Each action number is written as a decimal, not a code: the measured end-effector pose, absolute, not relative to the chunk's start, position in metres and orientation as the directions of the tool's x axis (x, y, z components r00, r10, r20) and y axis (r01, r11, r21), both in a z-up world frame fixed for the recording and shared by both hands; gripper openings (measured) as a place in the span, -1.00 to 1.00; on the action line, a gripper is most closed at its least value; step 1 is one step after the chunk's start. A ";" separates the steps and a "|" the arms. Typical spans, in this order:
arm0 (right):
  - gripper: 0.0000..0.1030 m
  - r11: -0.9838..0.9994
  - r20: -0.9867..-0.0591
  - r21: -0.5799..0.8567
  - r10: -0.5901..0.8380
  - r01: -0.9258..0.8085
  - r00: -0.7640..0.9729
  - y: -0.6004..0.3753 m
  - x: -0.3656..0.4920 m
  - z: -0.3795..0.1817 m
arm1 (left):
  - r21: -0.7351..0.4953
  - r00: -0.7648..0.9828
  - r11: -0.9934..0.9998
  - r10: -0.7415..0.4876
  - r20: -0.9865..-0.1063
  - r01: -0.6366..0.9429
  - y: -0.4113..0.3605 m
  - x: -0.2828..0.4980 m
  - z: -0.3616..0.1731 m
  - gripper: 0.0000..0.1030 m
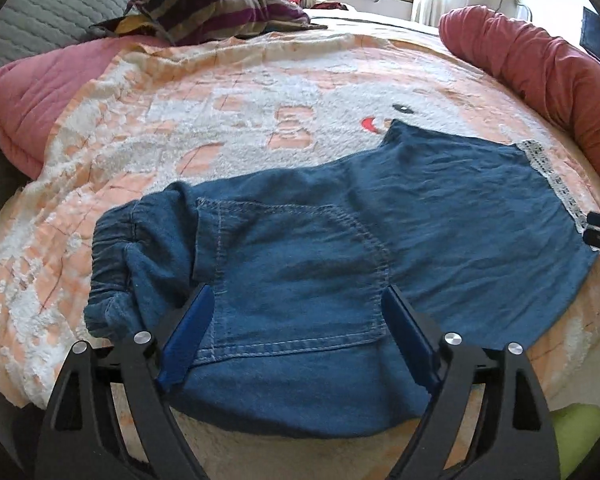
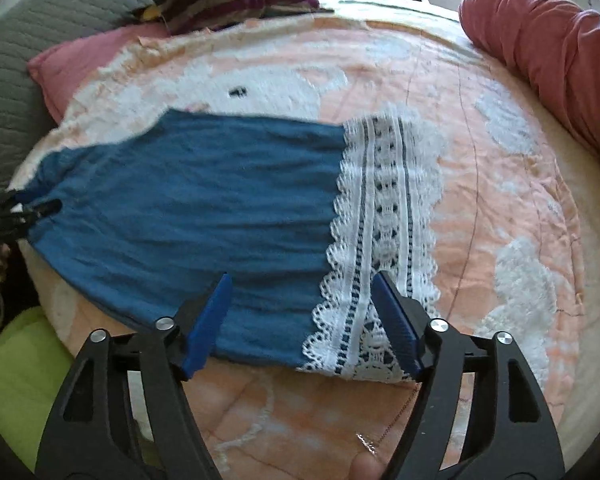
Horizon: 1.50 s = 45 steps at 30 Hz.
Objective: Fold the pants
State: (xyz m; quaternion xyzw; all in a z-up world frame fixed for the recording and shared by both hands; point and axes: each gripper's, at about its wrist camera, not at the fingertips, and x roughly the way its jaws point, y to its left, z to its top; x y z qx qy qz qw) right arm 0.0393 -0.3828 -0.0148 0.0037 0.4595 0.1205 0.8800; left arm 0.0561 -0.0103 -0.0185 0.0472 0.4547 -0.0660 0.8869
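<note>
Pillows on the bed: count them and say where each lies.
2 clearly: a pink pillow at the left edge under the blanket, and a striped pillow at the far end. Others may be hidden among the far clutter.

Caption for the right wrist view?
Open right gripper over the lace hem of blue pants on a bed.

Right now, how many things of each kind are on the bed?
Blue pants: 1
Grippers: 2, the left gripper and the right gripper
Pink pillow: 1
Red rolled blanket: 1
Striped pillow: 1
Total: 6
</note>
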 end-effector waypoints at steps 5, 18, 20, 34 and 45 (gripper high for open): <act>0.45 0.966 -0.782 0.118 0.234 -0.230 0.578 -0.378 0.036 0.001 | 0.020 0.596 0.985 -0.087 -0.798 0.171 -0.018 0.049 -0.006 0.72; 0.66 0.962 -0.714 0.099 0.245 -0.253 0.656 -0.371 0.028 0.035 | 0.015 0.649 0.979 -0.123 -0.751 0.202 -0.035 0.036 0.024 0.90; 0.69 0.964 -0.709 0.092 0.238 -0.248 0.664 -0.373 0.027 0.037 | 0.012 0.654 0.978 -0.131 -0.745 0.210 -0.039 0.035 0.029 0.90; 0.75 0.976 -0.689 0.099 0.208 -0.194 0.694 -0.393 0.026 0.042 | 0.005 0.658 0.959 -0.190 -0.729 0.282 -0.075 0.040 0.048 0.91; 0.77 0.986 -0.679 0.100 0.168 -0.137 0.715 -0.417 0.019 0.043 | 0.016 0.639 0.932 -0.236 -0.732 0.362 -0.113 0.064 0.061 0.91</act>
